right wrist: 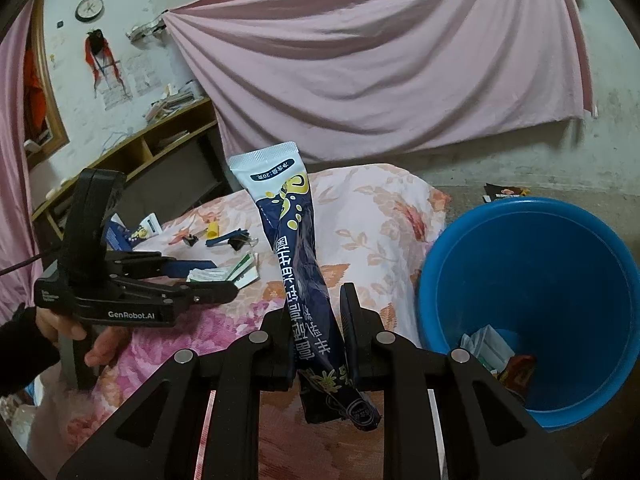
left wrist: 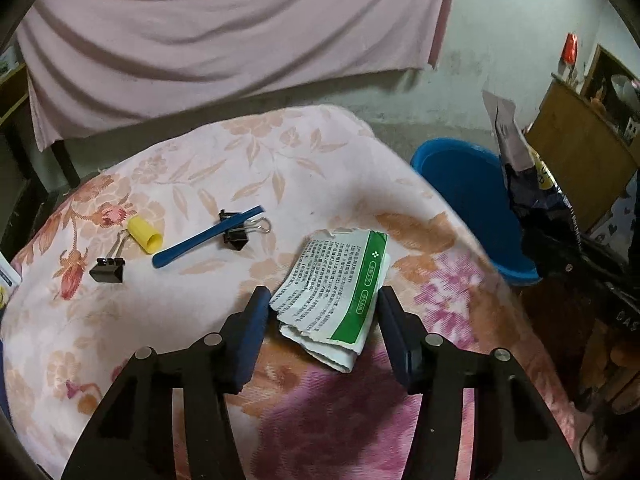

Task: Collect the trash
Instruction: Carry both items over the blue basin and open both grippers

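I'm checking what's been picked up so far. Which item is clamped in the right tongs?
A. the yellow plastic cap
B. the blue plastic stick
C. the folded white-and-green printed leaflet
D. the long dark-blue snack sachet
D: the right tongs pinch the long dark-blue snack sachet, standing upright beside the blue plastic bucket.

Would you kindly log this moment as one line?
left gripper: open around folded leaflet | right gripper: shut on navy sachet | blue bucket: holds some trash

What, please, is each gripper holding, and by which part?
Right gripper pinches the dark blue foil sachet near its lower end; left gripper straddles the folded green-and-white leaflet, ungripped.
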The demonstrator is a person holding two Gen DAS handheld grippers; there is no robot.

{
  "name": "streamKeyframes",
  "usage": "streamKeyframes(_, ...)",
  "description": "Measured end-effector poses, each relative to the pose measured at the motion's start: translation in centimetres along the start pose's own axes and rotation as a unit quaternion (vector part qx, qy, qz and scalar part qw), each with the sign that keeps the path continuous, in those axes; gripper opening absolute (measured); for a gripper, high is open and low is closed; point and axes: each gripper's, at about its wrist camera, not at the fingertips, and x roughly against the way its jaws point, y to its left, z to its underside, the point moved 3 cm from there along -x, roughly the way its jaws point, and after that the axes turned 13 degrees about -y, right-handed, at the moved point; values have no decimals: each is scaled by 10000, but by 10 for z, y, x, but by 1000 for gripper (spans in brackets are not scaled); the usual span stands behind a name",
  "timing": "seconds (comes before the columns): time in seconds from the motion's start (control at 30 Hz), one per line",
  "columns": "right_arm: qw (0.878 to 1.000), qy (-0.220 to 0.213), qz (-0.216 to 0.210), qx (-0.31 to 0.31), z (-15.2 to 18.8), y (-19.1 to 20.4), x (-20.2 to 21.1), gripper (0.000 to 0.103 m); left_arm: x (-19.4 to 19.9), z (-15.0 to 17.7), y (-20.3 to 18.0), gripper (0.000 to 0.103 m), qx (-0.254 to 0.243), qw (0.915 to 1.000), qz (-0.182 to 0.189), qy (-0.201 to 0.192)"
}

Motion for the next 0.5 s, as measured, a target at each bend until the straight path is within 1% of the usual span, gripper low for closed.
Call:
streamKeyframes(0.07, 10000, -52, 67, 21, -1, -4, 4, 17, 9, -3, -7, 48, 70, 9998, 39, -205)
streamKeyframes(0.2, 9994, -267, 238, 37, -7, -13, 16, 17, 27, -19, -32, 48, 117, 9955, 156, -922)
streamKeyframes(0.23, 9988, -384, 301, 51, -10, -16, 22, 17, 32, -25, -40, 48, 128, 9933, 184, -1135)
streamKeyframes(0.3, 9975, -592, 390, 32, -15, -21, 31, 17, 36, -37, -53, 48, 165, 9891, 276, -1439)
streamKeyframes(0.4, 9936, -984, 557, -57, -26, -32, 48, 17, 46, -58, -78, 48, 175, 9804, 461, -1905)
streamKeyframes(0.5, 9872, -1391, 769, -84, -39, -42, 68, 17, 56, -79, -106, 48, -16, 9711, 629, -2302)
